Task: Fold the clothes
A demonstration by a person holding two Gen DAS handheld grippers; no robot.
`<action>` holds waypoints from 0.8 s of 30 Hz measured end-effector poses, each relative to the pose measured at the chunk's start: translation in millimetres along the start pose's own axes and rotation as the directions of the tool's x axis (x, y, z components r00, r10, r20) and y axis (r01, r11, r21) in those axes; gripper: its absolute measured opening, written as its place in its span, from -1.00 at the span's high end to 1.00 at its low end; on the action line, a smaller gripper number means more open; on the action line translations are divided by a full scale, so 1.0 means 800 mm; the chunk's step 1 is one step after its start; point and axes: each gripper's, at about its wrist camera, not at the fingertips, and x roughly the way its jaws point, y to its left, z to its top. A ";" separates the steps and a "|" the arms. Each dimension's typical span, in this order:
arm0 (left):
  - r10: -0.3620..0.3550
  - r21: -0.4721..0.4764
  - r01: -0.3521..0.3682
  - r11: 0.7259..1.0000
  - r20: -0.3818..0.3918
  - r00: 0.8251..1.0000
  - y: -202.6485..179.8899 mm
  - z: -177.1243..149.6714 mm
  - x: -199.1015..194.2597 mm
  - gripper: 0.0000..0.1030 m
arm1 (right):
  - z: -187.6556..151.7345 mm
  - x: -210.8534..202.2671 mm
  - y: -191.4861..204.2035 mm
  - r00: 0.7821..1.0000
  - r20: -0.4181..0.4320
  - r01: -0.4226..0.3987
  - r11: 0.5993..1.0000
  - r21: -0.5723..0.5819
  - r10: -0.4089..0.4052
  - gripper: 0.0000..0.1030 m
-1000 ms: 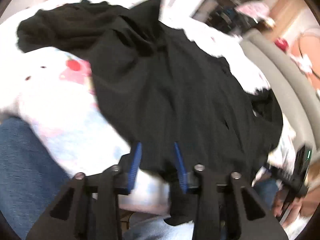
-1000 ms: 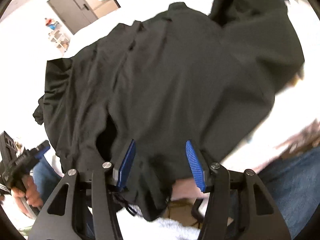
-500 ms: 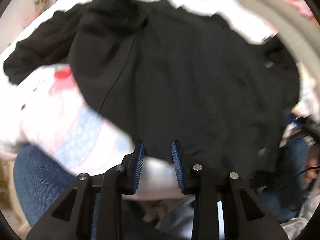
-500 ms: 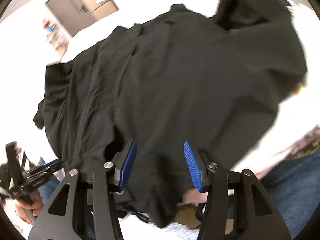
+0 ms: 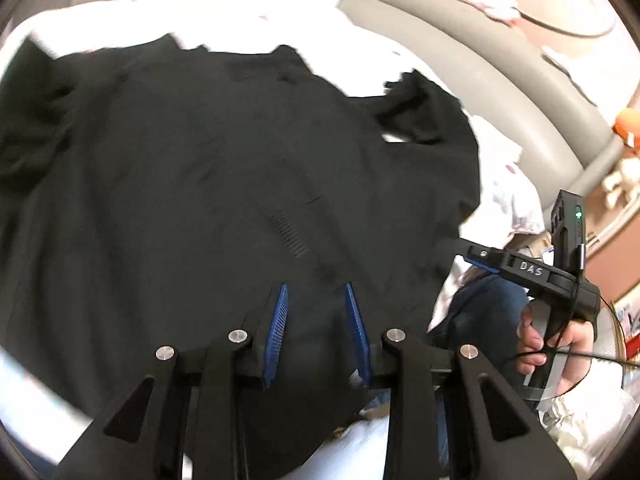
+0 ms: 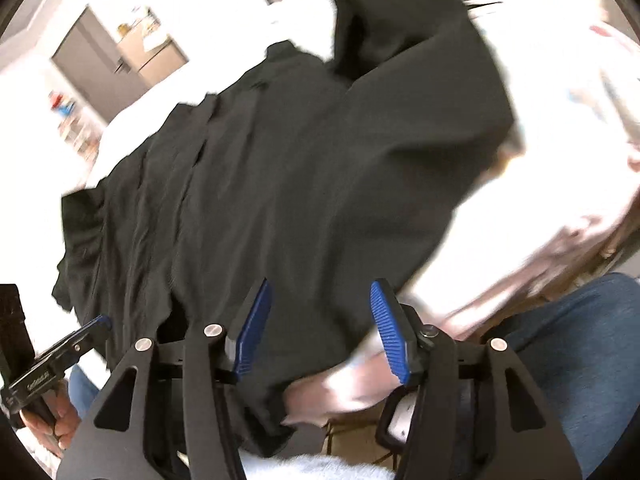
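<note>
A black shirt (image 5: 224, 168) lies spread over a white patterned bed cover (image 5: 280, 20). It also fills the right wrist view (image 6: 304, 168), with a sleeve folded up at the far end. My left gripper (image 5: 316, 292) is open, its blue pads over the shirt's near hem, holding nothing. My right gripper (image 6: 320, 292) is open wide above the hem's other side, empty. The right gripper shows at the right of the left wrist view (image 5: 532, 272), and the left gripper at the lower left of the right wrist view (image 6: 52, 364).
A grey padded headboard (image 5: 500, 80) curves along the bed's far right. My jeans-clad legs (image 6: 580, 344) are at the bed's near edge. A grey door (image 6: 100, 68) and shelves stand beyond the bed.
The left gripper has swung right over the shirt, so the shirt now fills its view. The right gripper's jaws have opened wider. The shirt lies flatter.
</note>
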 end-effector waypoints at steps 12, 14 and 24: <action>0.024 0.061 -0.010 0.998 -0.226 0.974 -0.027 0.019 0.175 0.27 | 0.063 -0.003 -0.083 1.000 0.003 0.030 0.998 0.047 -0.030 -0.15; 0.050 0.069 -0.033 0.997 -0.263 0.964 -0.025 0.016 0.192 0.27 | 0.079 0.005 -0.106 1.000 0.005 -0.003 0.995 0.100 0.002 -0.15; 0.001 0.069 0.013 0.998 -0.188 0.982 -0.030 0.019 0.167 0.26 | 0.192 0.031 -0.134 0.991 0.121 0.037 0.993 0.115 -0.051 -0.52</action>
